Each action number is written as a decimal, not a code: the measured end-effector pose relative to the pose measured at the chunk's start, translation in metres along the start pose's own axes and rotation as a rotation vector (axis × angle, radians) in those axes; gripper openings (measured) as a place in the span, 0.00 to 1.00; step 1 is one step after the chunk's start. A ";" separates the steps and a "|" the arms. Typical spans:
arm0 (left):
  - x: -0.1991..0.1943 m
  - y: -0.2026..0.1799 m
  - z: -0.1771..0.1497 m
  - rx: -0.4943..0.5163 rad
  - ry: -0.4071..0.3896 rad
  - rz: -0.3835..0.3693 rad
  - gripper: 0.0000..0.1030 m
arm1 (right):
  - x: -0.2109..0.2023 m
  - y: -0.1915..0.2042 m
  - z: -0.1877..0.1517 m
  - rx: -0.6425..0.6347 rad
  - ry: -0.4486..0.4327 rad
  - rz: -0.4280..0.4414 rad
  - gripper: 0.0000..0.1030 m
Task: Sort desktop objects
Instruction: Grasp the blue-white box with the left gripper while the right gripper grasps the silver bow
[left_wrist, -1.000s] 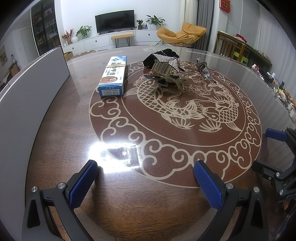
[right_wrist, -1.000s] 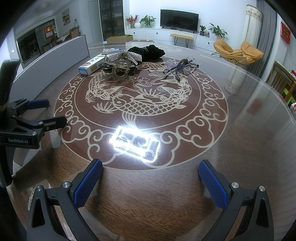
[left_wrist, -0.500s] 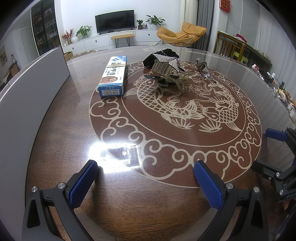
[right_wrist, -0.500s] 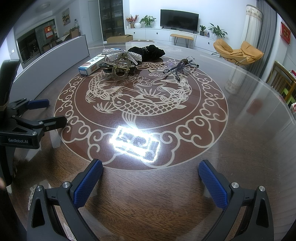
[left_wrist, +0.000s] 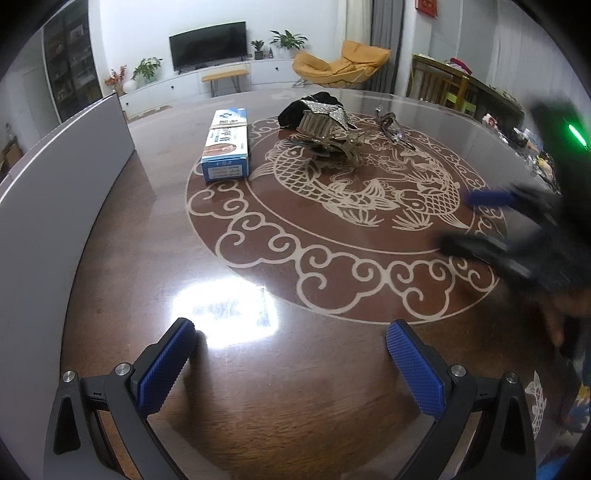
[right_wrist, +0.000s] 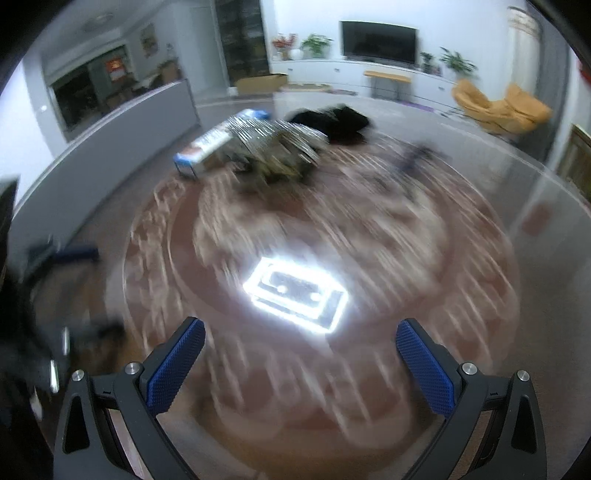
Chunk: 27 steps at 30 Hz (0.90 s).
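Near table bare; box, clip pile crowd far side.

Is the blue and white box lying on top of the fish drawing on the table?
No, the blue and white box lies flat on the table, beside the fish drawing and to its left.

Glossy dark wooden tabletop mirroring a ceiling lamp; printed cardboard box; glittering metallic hair clip; matt black cloth; blue, rough-textured pads on matt black plastic fingers.
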<state>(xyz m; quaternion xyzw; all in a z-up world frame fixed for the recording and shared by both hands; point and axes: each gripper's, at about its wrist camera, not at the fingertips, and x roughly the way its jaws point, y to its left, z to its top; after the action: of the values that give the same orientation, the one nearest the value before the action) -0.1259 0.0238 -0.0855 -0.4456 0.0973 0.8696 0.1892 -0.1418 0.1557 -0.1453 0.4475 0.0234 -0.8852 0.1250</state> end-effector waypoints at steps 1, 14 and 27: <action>-0.001 0.000 -0.001 0.000 0.000 -0.001 1.00 | 0.013 0.006 0.016 -0.020 0.004 0.011 1.00; -0.004 0.001 -0.003 0.000 0.004 -0.005 1.00 | 0.074 0.012 0.103 0.017 -0.053 0.080 0.77; 0.080 0.056 0.110 -0.197 0.084 0.132 1.00 | -0.023 -0.024 -0.019 0.078 -0.062 0.052 0.77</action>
<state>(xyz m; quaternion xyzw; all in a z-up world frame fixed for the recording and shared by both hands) -0.2725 0.0294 -0.0858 -0.4905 0.0484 0.8662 0.0826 -0.1197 0.1868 -0.1399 0.4247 -0.0266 -0.8954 0.1311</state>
